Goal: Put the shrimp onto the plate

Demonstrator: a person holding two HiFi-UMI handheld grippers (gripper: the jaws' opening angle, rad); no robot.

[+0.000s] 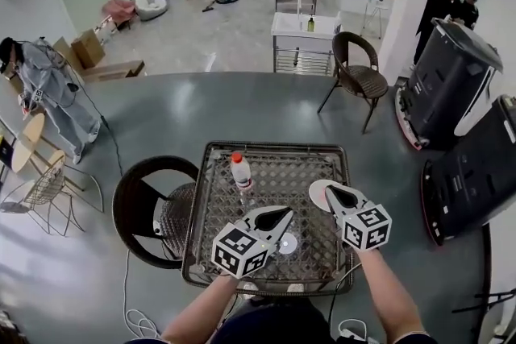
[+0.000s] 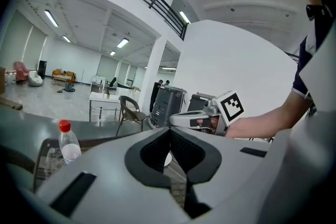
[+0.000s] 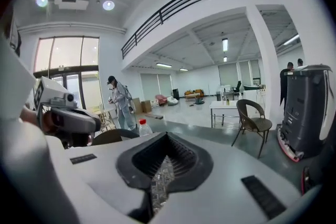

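Lay open as bare mesh along the far edge and far right corner of the table [image 1: 314,161]. Was barred toward the far left by an upright bottle [image 1: 241,173], and at the right edge by a plate [image 1: 316,194] partly under the right gripper [image 1: 332,191]. Was crowded over the near half by the left gripper [image 1: 286,213], and hemmed at the left edge by a chair [image 1: 145,209].

Tabletop [image 1: 318,165]: woven mesh, dark metal-look frame, semi-gloss. Bottle [image 1: 241,173]: clear smooth plastic, red cap. Plate [image 1: 321,191]: white, smooth, glossy. Left tool [image 1: 282,215] & right tool [image 1: 334,192]: matt pale-grey plastic shells; inner pads [image 3: 184,157] black, ribbed, rubber-like. Chair [image 1: 153,209]: dark woven wicker, rough. Floor [image 1: 242,109]: grey, polished, reflective.
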